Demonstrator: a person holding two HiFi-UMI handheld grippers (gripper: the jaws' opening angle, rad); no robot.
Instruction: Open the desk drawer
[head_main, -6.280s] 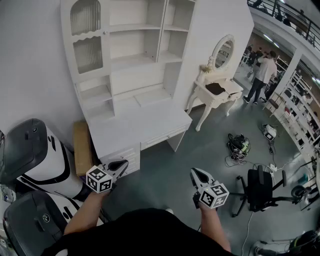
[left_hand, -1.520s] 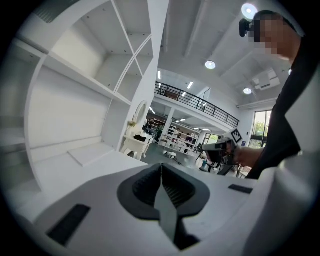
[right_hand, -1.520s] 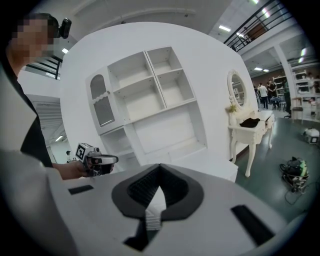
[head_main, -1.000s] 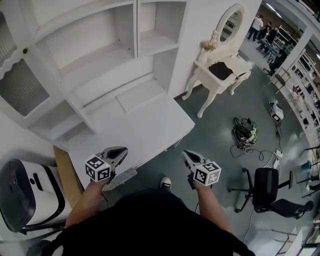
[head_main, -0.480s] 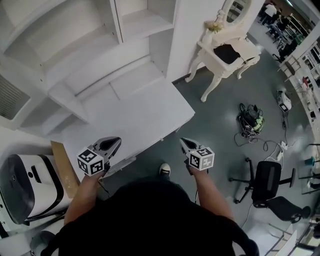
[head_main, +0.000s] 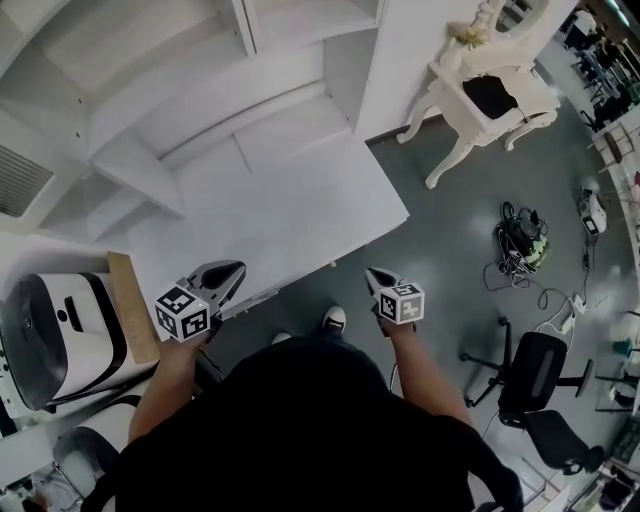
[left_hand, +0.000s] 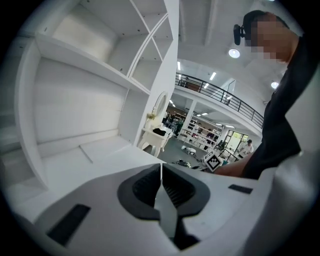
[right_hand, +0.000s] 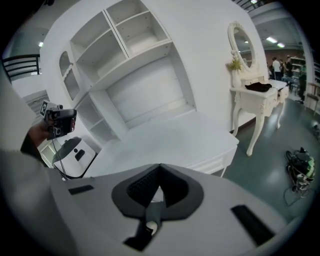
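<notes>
The white desk (head_main: 280, 215) with its shelf hutch fills the upper left of the head view. Its drawer front (right_hand: 214, 162) shows below the top's front edge in the right gripper view; from the head view it is mostly hidden under that edge. My left gripper (head_main: 236, 269) is shut and empty, hanging over the desk's front left edge; its jaws (left_hand: 161, 166) meet in a thin line. My right gripper (head_main: 370, 272) is also shut and empty, just off the desk's front edge near the right corner. Its closed tip (right_hand: 160, 168) points at the desk top.
A white dressing table (head_main: 490, 95) with an oval mirror stands to the right of the desk. A white-and-black machine (head_main: 55, 335) and a cardboard panel (head_main: 125, 305) sit at the left. An office chair (head_main: 530, 385) and cables (head_main: 525, 245) lie on the grey floor at right.
The view has closed in on the desk. Both grippers have sunk toward the desk's front edge, the right one more, and both have stayed shut.
</notes>
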